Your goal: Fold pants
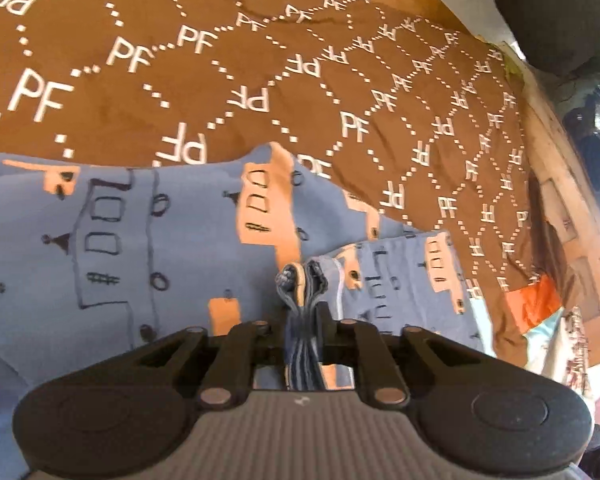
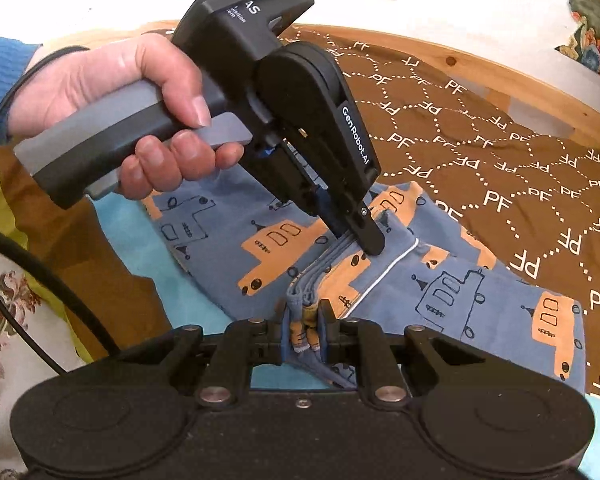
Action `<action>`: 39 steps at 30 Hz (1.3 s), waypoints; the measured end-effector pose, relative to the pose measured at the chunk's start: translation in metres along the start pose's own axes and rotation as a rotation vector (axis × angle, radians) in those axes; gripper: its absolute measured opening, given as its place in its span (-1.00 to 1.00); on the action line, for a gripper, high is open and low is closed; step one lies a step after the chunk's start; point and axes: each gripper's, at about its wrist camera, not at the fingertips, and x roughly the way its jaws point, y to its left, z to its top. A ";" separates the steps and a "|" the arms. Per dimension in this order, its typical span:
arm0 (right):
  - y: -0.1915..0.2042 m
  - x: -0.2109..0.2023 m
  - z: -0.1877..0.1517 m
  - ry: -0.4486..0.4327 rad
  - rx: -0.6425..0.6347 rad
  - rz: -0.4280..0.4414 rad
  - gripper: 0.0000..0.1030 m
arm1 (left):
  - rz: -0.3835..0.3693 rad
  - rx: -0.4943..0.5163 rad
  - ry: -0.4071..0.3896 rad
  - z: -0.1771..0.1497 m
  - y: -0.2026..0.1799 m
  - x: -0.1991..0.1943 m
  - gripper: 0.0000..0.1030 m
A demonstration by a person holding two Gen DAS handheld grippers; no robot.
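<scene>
Both tools pinch the same folded edge of the pants (image 2: 440, 292). Left tool (image 1: 303, 312) has its fingers pressed together on a stack of blue layers, and the rest of the pants spreads ahead of it and to its left over the brown blanket (image 1: 220, 60) with white letters. Right tool (image 2: 305, 330) grips a bunched corner of this edge; just ahead of it the left hand (image 2: 112, 104) holds the other tool, with the pants lying under both.

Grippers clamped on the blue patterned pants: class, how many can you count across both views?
2. The left gripper pinches the blue patterned pants at the bunched edge; the right gripper clamps the same edge nearer its camera.
</scene>
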 end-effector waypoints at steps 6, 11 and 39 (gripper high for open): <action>-0.031 -0.038 -0.012 -0.082 -0.013 -0.078 0.27 | 0.111 0.030 -0.122 -0.009 -0.010 -0.028 0.40; -0.096 -0.035 -0.015 -0.059 0.003 -0.356 0.80 | 0.227 0.127 -0.214 -0.022 -0.043 -0.024 0.80; -0.182 0.036 -0.019 0.017 0.111 -0.506 0.98 | 0.559 0.154 -0.325 -0.043 -0.047 0.015 1.00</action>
